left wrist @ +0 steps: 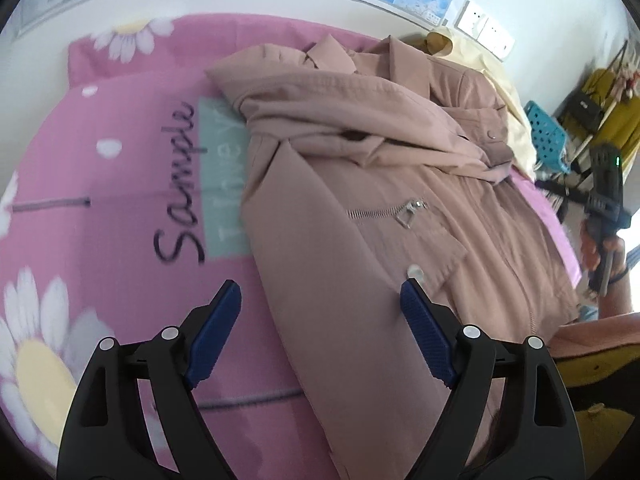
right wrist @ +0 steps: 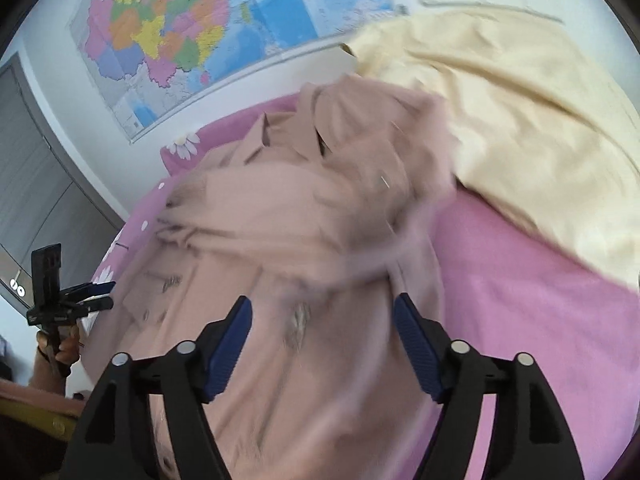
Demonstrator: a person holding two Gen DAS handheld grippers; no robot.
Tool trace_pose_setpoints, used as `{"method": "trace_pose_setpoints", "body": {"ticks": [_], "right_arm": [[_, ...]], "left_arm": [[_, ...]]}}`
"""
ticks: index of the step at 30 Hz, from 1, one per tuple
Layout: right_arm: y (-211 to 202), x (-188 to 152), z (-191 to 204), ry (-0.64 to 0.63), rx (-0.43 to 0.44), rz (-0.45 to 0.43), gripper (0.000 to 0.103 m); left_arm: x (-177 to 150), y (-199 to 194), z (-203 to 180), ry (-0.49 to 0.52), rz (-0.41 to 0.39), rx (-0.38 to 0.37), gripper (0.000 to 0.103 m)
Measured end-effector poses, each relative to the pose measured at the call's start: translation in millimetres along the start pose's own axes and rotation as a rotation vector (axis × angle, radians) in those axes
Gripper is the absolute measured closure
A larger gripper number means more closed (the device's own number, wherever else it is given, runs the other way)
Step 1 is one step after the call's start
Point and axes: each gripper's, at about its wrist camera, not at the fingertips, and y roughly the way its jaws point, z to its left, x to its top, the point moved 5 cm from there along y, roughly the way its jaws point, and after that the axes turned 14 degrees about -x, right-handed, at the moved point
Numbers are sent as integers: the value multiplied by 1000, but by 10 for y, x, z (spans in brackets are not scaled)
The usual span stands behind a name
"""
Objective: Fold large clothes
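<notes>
Left wrist view, nearest: the left tool [left wrist: 320,312] hangs with its blue pads spread wide and nothing between them, over the near edge of the coat.
Right wrist view, nearest: the right tool [right wrist: 322,330] is likewise spread apart and empty above the coat's lower half; this view is motion-blurred.
Coat: the dusty-pink coat [left wrist: 380,208] lies on the bed [left wrist: 100,200], which has a pink daisy cover, with its collar toward the wall.
Done so far: one sleeve [left wrist: 340,116] seems laid across the chest, so I judge a first inward fold made.
Left to do: the body is at full length; the lengthwise folds appear not yet begun.
Farther: a pale yellow garment [right wrist: 500,100] lies beyond the coat, near the wall map [right wrist: 208,32].
</notes>
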Motion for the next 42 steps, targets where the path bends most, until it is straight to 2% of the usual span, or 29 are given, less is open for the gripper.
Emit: {"method": "trace_pose_setpoints", "body": {"ticks": [4,8,12,17,21,23,27,30,35,38,39,42], "right_arm": [[-75,-371,-213,73,1,45,26],[-133,-665,-353,156,65,80,23],[-143,-832,-304,162,109,103,23],[-136,-949,-175,136,150,115,22],[-183,-994,-107,125,184,107,22],[-197,-1029,-79,116,188,103,21],[-224,-1089,6,96,229,95,20],[-219,-1100,68,83,254,90,20],[-187,-1067,143,93,369,90,22],[-128,-1050,169,87,362,95,31],[-124,-1051,188,75,362,98,33],[-130,-1065,188,50,353,93,37]], "left_arm": [[-137,-40,-14,-36,-3,-19,22],[-281,-84,-21,-66,-2,-32,22],[-404,-133,-12,-100,6,-44,22],[-545,-157,-117,-132,7,-134,19],[-631,-49,-228,-122,30,-147,17],[-645,-1,-308,-133,37,-217,17],[-624,97,-434,-108,48,-232,8],[-573,164,-496,-116,44,-268,5],[-484,255,-512,-155,11,-315,5],[-445,290,-496,-174,-21,-294,8],[-447,289,-493,-165,-19,-277,12],[-442,294,-500,-159,-6,-236,15]]}}
